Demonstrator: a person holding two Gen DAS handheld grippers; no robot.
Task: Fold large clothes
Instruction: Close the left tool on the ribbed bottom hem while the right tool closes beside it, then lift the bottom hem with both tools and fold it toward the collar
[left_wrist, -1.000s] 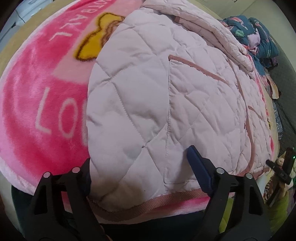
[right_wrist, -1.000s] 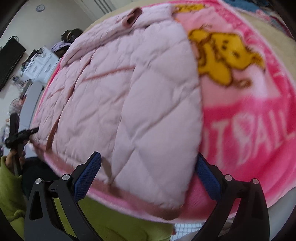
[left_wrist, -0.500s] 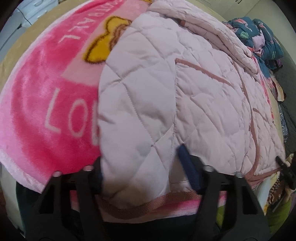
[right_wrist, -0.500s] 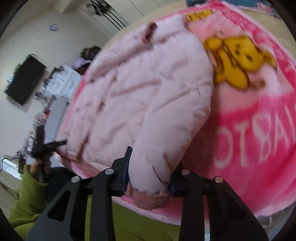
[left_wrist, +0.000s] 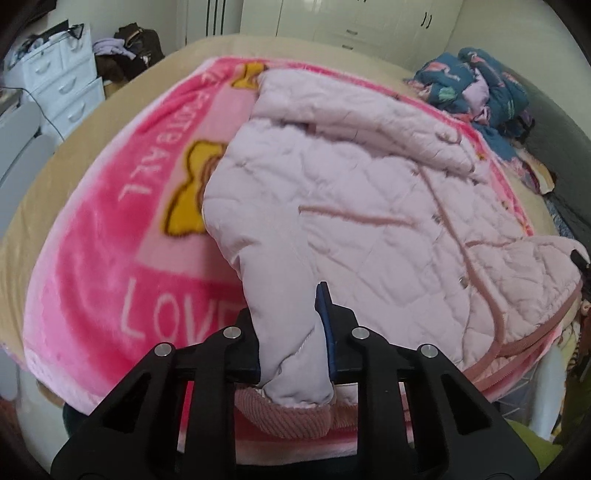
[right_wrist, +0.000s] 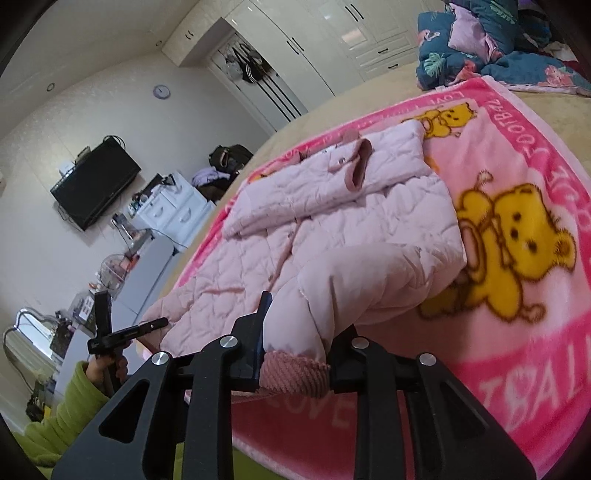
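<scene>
Pink blanket (left_wrist: 110, 258) under tongs-pinched quilted jacket (left_wrist: 369, 221)

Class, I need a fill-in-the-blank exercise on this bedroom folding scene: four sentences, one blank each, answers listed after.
1. Each tool, left tool and right tool, is shut on the hem of a quilted ____ jacket.
2. The jacket lies on a pink ____.
3. The yellow figures printed on it are ____.
4. The black screen hangs on the ____.

Answers: pink; blanket; bears; wall

Matt quilted cloth jacket (left_wrist: 369, 206), ribbed hem; fuzzy fleece blanket (left_wrist: 103, 236)
</scene>
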